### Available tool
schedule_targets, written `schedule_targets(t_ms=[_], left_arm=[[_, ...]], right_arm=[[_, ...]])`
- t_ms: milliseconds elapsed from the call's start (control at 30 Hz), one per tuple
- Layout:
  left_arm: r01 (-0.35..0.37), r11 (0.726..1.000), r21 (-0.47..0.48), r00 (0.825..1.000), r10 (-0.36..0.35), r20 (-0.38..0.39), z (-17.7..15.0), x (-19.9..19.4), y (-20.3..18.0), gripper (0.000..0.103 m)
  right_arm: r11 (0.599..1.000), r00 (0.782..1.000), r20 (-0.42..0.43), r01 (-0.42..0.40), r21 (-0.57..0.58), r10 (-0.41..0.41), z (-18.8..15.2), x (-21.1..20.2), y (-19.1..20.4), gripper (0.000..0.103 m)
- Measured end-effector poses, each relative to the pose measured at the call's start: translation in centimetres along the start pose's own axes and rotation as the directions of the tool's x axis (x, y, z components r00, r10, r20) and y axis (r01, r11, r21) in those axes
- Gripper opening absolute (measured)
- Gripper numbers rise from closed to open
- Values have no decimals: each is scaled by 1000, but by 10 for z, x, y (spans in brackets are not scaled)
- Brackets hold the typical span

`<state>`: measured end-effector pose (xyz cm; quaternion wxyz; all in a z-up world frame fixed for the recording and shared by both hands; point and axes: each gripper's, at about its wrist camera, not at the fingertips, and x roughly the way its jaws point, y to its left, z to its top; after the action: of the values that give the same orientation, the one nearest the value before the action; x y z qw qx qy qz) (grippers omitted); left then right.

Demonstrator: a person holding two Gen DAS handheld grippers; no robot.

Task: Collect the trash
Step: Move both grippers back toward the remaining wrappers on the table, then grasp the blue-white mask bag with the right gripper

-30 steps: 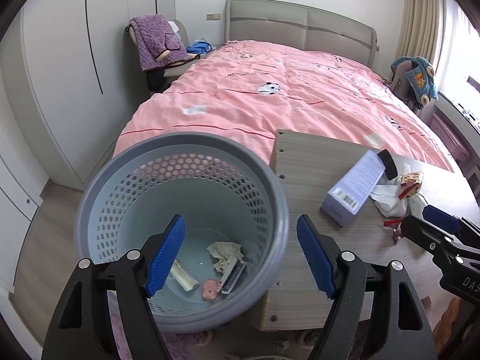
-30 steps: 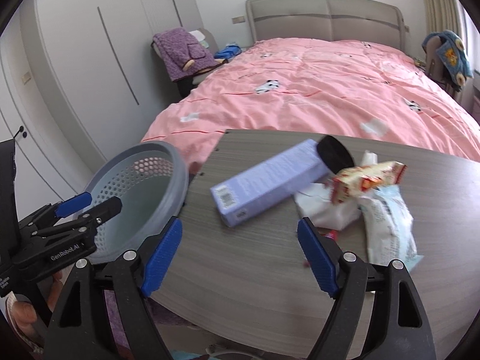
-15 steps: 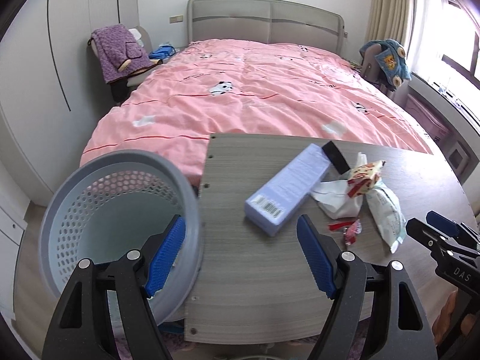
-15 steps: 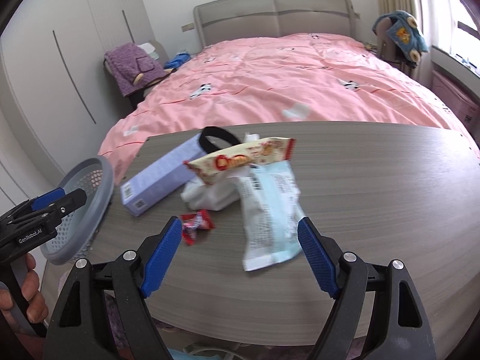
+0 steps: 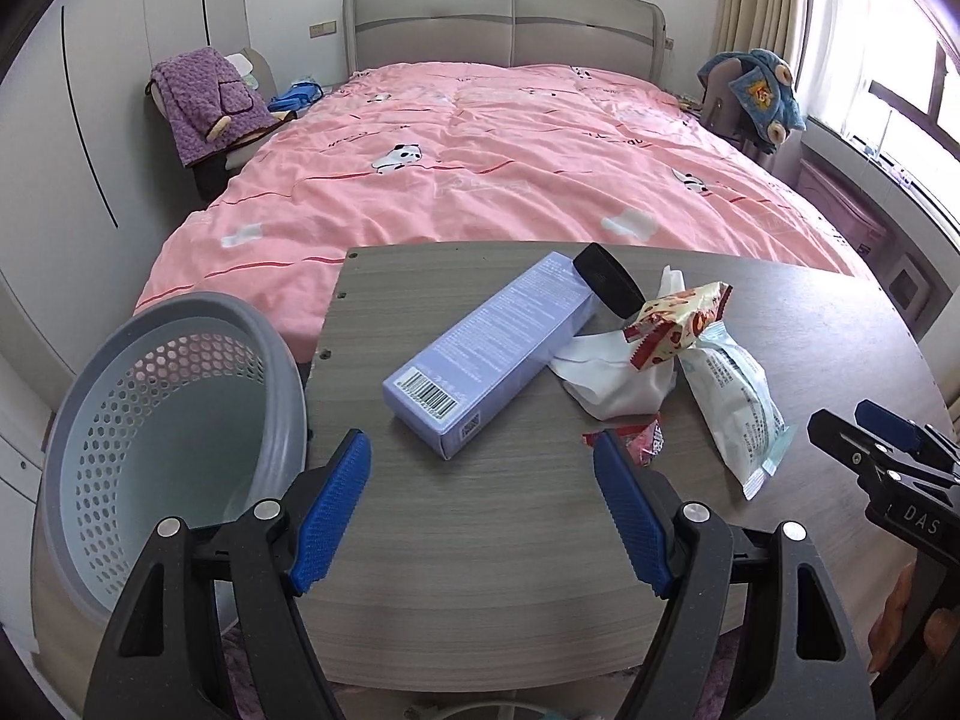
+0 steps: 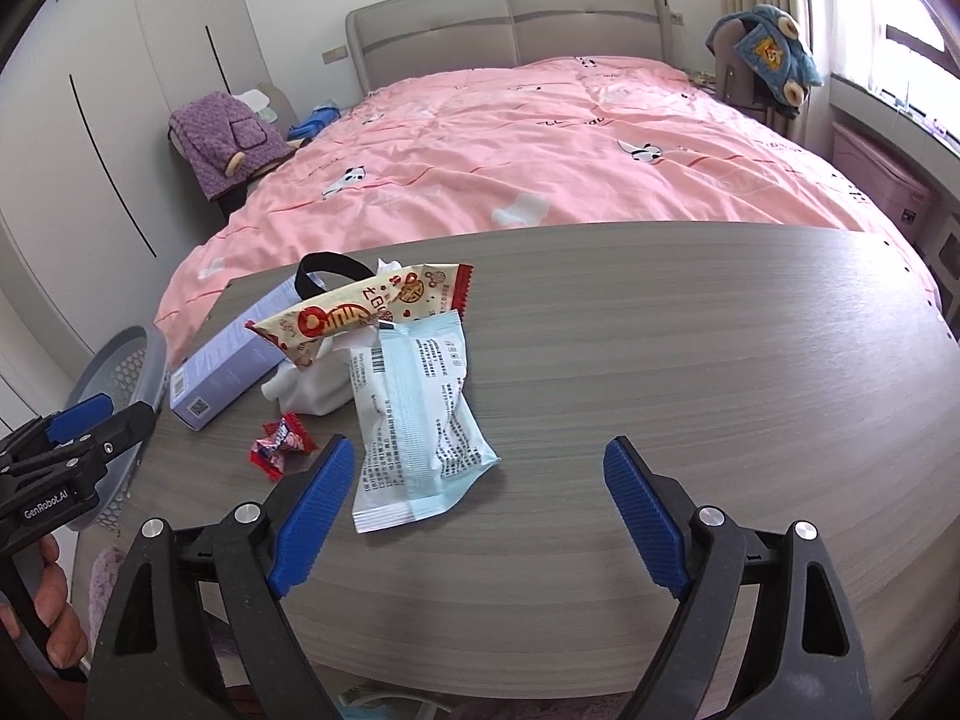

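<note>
Trash lies on the grey wooden table (image 5: 480, 528): a lilac box (image 5: 486, 354), a white crumpled paper (image 5: 618, 378), a red and cream snack wrapper (image 5: 678, 321), a light blue packet (image 5: 735, 402), a small red candy wrapper (image 5: 636, 438) and a black band (image 5: 606, 285). The grey perforated bin (image 5: 162, 420) stands left of the table. My left gripper (image 5: 483, 510) is open and empty, near the box. My right gripper (image 6: 477, 516) is open and empty, just short of the blue packet (image 6: 414, 414), with the candy wrapper (image 6: 279, 444) to its left.
A bed with a pink cover (image 5: 480, 168) lies beyond the table. A chair with purple clothing (image 5: 210, 102) stands at the left, white wardrobes (image 5: 72, 120) behind it. A blue plush garment (image 5: 756, 90) hangs at the right by the window.
Both grippers swung right, away from the bin. The left view went from looking into the bin to facing the table. The right gripper now faces the blue packet.
</note>
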<state>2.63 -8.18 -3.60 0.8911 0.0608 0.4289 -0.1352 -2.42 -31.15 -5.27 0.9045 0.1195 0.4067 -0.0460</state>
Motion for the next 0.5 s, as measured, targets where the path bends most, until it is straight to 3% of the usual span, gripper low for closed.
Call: schedule_targets(t_ms=[500], left_arm=[[-12, 1000, -24, 1000, 11, -24, -2, 8, -4, 74]], right_arm=[[995, 999, -54, -4, -95, -1, 13, 40, 20, 85]])
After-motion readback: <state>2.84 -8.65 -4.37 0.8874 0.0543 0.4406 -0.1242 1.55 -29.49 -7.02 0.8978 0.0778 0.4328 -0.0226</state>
